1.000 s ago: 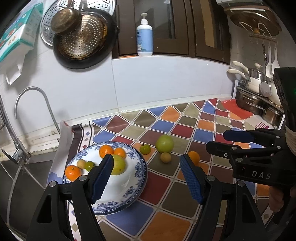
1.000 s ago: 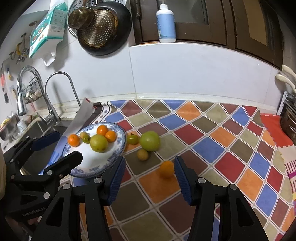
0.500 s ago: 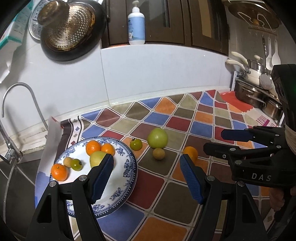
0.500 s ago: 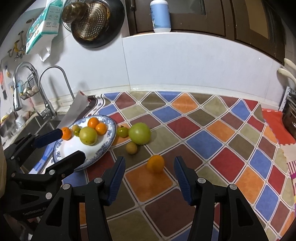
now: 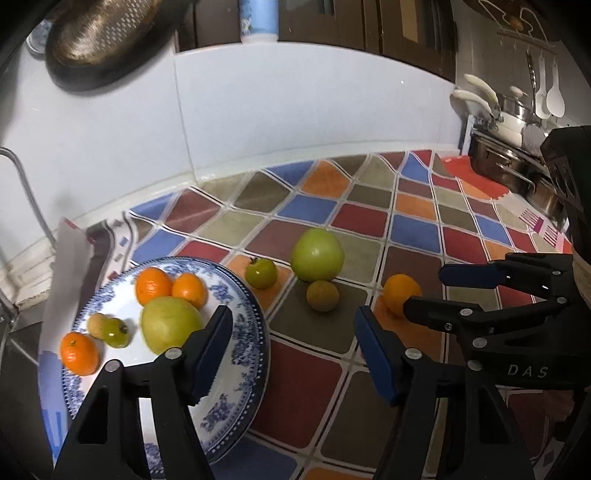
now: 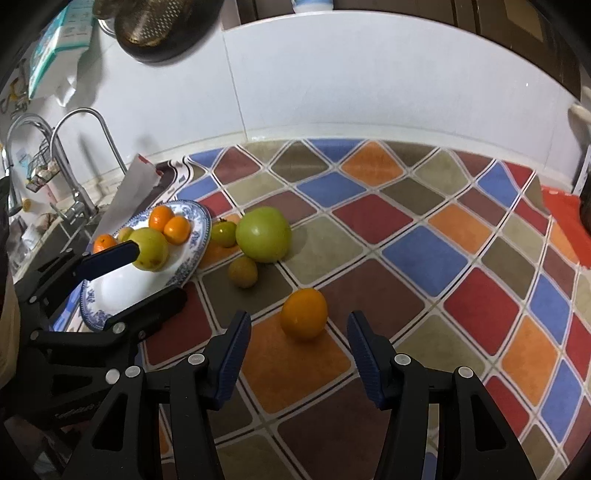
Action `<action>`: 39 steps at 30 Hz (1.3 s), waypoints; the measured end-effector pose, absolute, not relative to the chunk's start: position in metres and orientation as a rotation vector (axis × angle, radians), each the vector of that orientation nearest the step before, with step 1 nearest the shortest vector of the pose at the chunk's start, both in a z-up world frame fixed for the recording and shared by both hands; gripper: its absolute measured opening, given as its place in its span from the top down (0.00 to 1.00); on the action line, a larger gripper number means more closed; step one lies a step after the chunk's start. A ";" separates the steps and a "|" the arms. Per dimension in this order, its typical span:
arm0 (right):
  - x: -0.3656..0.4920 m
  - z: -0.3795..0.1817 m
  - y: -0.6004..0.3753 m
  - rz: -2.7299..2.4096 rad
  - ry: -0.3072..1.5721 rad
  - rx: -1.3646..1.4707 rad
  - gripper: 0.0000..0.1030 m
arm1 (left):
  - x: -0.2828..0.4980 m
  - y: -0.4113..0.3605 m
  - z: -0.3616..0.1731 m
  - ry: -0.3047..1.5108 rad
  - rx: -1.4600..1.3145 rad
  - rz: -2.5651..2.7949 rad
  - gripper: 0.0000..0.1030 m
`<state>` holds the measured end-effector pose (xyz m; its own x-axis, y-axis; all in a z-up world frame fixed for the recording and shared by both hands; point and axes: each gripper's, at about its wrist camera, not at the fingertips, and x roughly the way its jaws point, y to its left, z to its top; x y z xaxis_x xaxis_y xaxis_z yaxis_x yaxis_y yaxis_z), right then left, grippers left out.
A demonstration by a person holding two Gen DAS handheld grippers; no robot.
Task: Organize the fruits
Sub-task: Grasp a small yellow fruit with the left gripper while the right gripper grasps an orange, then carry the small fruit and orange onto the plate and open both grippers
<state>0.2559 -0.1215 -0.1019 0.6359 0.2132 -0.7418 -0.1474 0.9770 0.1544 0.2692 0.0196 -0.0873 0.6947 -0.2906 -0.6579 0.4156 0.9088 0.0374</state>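
At far left I see a curved steel tap (image 6: pixel 70 147) over the sink, with a dark perforated pan (image 5: pixel 107 37) hanging on the white tiled wall (image 5: pixel 295 103) above it. Next along, a blue-and-white patterned china plate (image 5: pixel 240 332) sits on the counter (image 6: pixel 424 258), which is covered by a mat of red, blue, orange and olive diamonds. On the plate lie a yellow-green apple (image 5: pixel 170 325), two small oranges touching each other behind it (image 5: pixel 154 285), another small orange near the left rim (image 5: pixel 79 352), and a tiny green fruit (image 5: pixel 115 332) beside a tan one.

My left gripper (image 5: pixel 291 347) hovers over the plate's right edge with its blue-padded jaws apart and nothing between them.

Just right of the plate, on the mat, a small green tomato with a stem (image 6: pixel 223 233) sits close to a large green apple (image 6: pixel 263 239). A small round olive-brown fruit (image 6: pixel 242 271) rests in front of them, near the apple.

Further right and nearer to me, a loose round orange (image 6: pixel 304 313) lies alone on an orange diamond. My right gripper (image 6: pixel 298 350) hangs just short of it, jaws spread wide and lined up either side of the fruit without touching it.

At far right, in the left wrist view, steel pots (image 5: pixel 517 162) stand on a red mat, with white ladles (image 5: pixel 550 92) hanging above. Dark wooden cabinets (image 5: pixel 406 29) run along the top of the wall, a white-and-blue bottle (image 5: pixel 256 18) on the ledge below them.
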 end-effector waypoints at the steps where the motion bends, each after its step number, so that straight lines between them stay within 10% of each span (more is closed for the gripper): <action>1: 0.258 -0.104 -0.121 0.208 0.864 0.085 0.47 | 0.272 0.019 -0.089 0.705 0.188 -0.401 0.37; 18: 0.282 -0.127 -0.127 0.247 0.909 0.131 0.67 | 0.302 -0.001 -0.109 0.779 0.196 -0.468 0.51; 29: 0.282 -0.124 -0.144 0.211 0.894 0.168 0.67 | 0.318 -0.020 -0.119 0.834 0.202 -0.483 0.73; 39: 0.279 -0.121 -0.146 0.211 0.890 0.167 0.67 | 0.313 -0.019 -0.117 0.838 0.207 -0.468 0.74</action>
